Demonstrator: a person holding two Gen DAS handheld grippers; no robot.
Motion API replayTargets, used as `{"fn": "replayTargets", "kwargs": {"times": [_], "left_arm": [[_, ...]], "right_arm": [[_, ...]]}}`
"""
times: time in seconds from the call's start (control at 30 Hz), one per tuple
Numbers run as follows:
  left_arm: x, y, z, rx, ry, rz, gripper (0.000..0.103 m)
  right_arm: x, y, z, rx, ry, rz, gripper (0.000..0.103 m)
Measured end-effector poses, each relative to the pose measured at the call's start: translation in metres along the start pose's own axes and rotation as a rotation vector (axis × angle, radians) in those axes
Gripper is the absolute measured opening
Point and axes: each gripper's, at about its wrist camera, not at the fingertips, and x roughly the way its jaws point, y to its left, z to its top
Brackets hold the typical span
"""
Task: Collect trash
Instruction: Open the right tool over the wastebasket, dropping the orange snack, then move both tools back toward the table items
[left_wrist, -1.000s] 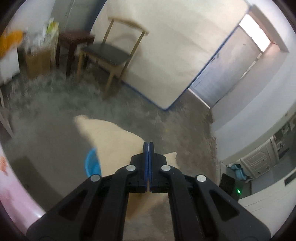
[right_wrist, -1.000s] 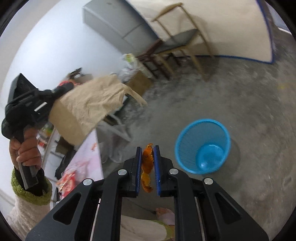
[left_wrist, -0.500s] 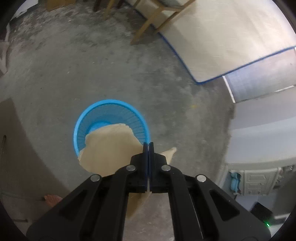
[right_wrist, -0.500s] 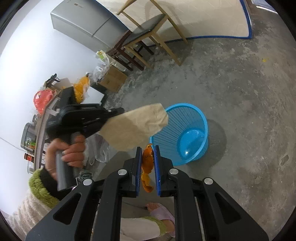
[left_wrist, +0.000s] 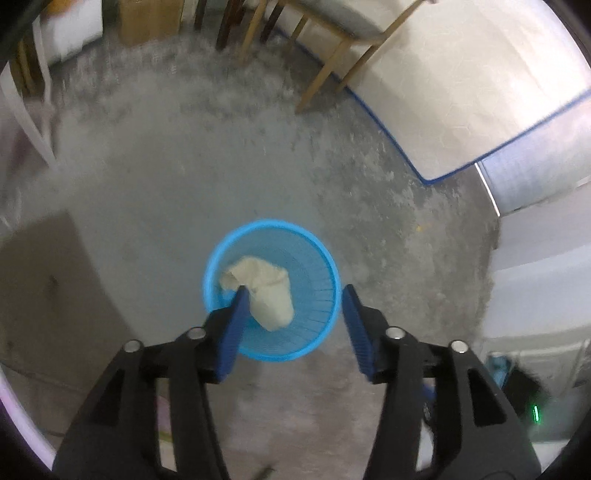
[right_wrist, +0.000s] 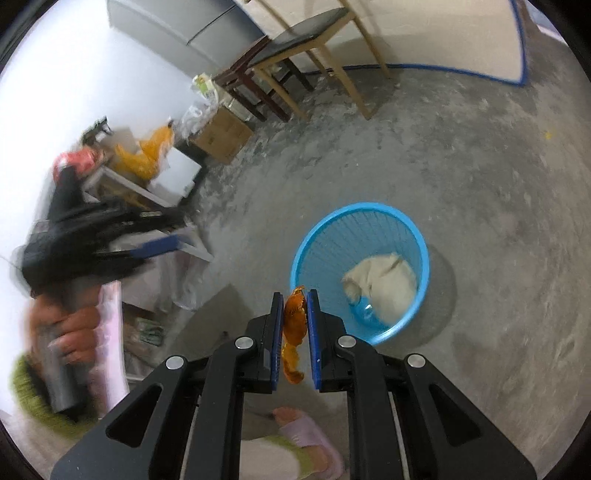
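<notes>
The left gripper (left_wrist: 291, 295) points steeply down over the blue mesh basket (left_wrist: 325, 332) that stands on the grey concrete floor (left_wrist: 166, 206); its jaws have just been opening and now stand wide apart with nothing pressed between the pads; the beige paper bag (left_wrist: 264, 291) lies crumpled inside the basket, below the gap and free of both blue pads, though the left pad overlaps its edge in this view. From the right wrist camera the same bag (right_wrist: 384, 284) rests against the basket's inner wall and partly covers its solid blue bottom; the basket (right_wrist: 317, 240) stands just ahead and to the right of the right gripper (right_wrist: 297, 295). The right gripper's jaws are narrow, closed on an orange crinkled wrapper (right_wrist: 293, 332) that runs upright between the two blue pads, its top poking out past the fingertips and its lower end hanging behind them. At the left of that view the left gripper (right_wrist: 159, 240) appears blurred, held by a hand (right_wrist: 70, 332) with a green knitted cuff (right_wrist: 29, 391); a foot in a pale pink slipper (right_wrist: 314, 439) shows on the floor beneath the right gripper. Farther off stand a wooden chair (right_wrist: 314, 40) with a dark seat, a dark stool (right_wrist: 251, 81), a cardboard box (right_wrist: 221, 133) and a white mattress (left_wrist: 461, 92) edged in blue, leaning against the wall.
</notes>
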Motion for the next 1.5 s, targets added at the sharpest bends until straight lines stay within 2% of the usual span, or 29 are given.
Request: {"fn": "replayTargets", "kwargs": {"times": [0.07, 0.1, 0.17, 0.23, 0.37, 0.5, 0.63, 0.73, 0.8, 0.97, 1.2, 1.43, 1.5], "left_arm": [[-0.039, -0.003, -0.006, 0.048, -0.063, 0.051, 0.060], [-0.054, -0.004, -0.010, 0.064, -0.090, 0.070, 0.065], [-0.094, -0.003, -0.024, 0.103, -0.154, 0.104, 0.071], [-0.126, 0.003, -0.041, 0.125, -0.211, 0.160, 0.080], [-0.178, 0.020, -0.085, 0.124, -0.331, 0.248, 0.084], [-0.202, 0.042, -0.126, 0.071, -0.390, 0.252, 0.086], [-0.219, 0.061, -0.165, -0.006, -0.441, 0.212, 0.086], [-0.231, 0.072, -0.195, -0.049, -0.498, 0.191, 0.087], [-0.237, 0.077, -0.212, -0.064, -0.526, 0.198, 0.087], [-0.257, 0.091, -0.249, -0.088, -0.578, 0.232, 0.087], [-0.297, 0.114, -0.300, -0.129, -0.666, 0.256, 0.087], [-0.327, 0.148, -0.338, -0.210, -0.720, 0.289, 0.090], [-0.333, 0.159, -0.345, -0.237, -0.725, 0.296, 0.090]], "right_arm": [[0.018, 0.006, 0.011, -0.047, 0.001, -0.035, 0.017], [0.032, 0.010, 0.018, -0.082, 0.015, -0.083, 0.019], [0.051, 0.017, 0.028, -0.146, 0.022, -0.137, 0.043], [0.056, 0.021, 0.033, -0.184, -0.009, -0.210, 0.045], [0.043, 0.024, 0.031, -0.188, -0.046, -0.198, 0.046], [0.021, 0.033, 0.009, -0.200, -0.057, -0.153, 0.051], [-0.004, 0.050, -0.017, -0.248, -0.076, -0.129, 0.063], [-0.018, 0.072, -0.032, -0.318, -0.097, -0.136, 0.072], [-0.025, 0.093, -0.041, -0.375, -0.110, -0.156, 0.076], [-0.036, 0.153, -0.055, -0.476, -0.129, -0.124, 0.087], [-0.048, 0.233, -0.093, -0.587, -0.162, -0.103, 0.096], [-0.066, 0.297, -0.135, -0.696, -0.221, -0.089, 0.097], [-0.068, 0.315, -0.143, -0.728, -0.242, -0.118, 0.097]]}}
